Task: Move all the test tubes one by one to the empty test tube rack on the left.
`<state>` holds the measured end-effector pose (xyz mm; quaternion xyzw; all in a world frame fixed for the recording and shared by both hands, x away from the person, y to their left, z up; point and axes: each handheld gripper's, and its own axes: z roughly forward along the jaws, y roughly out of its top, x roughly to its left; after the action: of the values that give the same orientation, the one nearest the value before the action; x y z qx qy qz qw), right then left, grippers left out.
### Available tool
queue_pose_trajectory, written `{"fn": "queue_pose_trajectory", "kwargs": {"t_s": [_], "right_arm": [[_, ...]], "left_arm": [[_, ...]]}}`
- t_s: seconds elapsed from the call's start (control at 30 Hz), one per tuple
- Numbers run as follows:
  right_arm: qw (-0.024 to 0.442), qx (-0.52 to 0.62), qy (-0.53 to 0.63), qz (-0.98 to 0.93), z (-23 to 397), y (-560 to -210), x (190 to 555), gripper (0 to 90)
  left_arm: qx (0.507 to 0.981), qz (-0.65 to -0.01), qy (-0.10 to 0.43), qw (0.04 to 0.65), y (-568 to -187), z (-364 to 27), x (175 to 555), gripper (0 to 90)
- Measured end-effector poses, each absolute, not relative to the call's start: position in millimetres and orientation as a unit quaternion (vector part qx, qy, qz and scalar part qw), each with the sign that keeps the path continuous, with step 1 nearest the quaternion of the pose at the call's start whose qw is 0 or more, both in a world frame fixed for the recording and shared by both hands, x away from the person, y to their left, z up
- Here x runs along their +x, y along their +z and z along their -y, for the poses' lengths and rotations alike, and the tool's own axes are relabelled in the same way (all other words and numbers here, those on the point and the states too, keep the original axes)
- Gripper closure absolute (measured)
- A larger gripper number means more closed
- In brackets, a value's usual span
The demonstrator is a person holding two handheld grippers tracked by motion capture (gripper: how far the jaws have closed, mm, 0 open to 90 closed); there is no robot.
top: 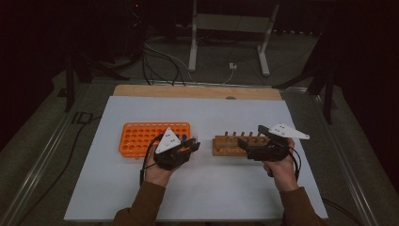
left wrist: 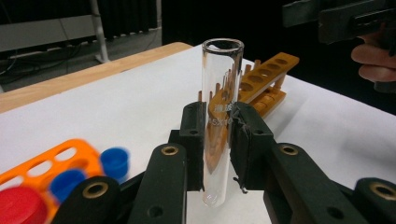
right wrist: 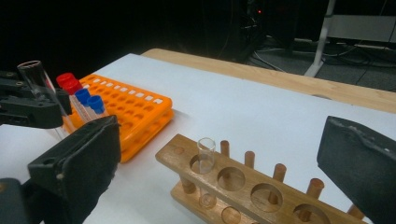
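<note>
My left gripper (left wrist: 218, 140) is shut on a clear, empty glass test tube (left wrist: 222, 70), held upright with its open mouth above the jaws. In the high view this gripper (top: 193, 145) hangs between the orange plastic rack (top: 150, 136) and the wooden rack (top: 230, 146). My right gripper (right wrist: 223, 140) stands open, its two pads wide apart on either side of the wooden rack (right wrist: 261, 186). One clear tube (right wrist: 205, 156) stands in that rack's end hole, untouched by the pads. Red-capped (right wrist: 70, 84) and blue-capped (right wrist: 91, 102) tubes stand in the orange rack (right wrist: 135, 112).
Both racks rest on a white sheet (top: 202, 188) over a wooden table whose far edge (top: 197, 91) shows bare. Bare sheet lies in front of the racks and behind them. Cables (top: 160, 61) and a metal stand (top: 226, 28) are on the floor beyond.
</note>
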<state>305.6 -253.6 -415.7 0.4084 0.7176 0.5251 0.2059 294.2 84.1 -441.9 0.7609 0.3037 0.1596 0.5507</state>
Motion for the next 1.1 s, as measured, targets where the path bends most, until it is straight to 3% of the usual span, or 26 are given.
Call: {"fn": "queue_pose_trajectory", "kwargs": {"t_s": [1.1], "right_arm": [[0.215, 0.415, 0.527, -0.71, 261.1, -414.9, 304.9, 0.0]], "left_arm": [[0.693, -0.407, 0.222, 0.552, -437.2, -185.7, 296.1, 76.4]]}}
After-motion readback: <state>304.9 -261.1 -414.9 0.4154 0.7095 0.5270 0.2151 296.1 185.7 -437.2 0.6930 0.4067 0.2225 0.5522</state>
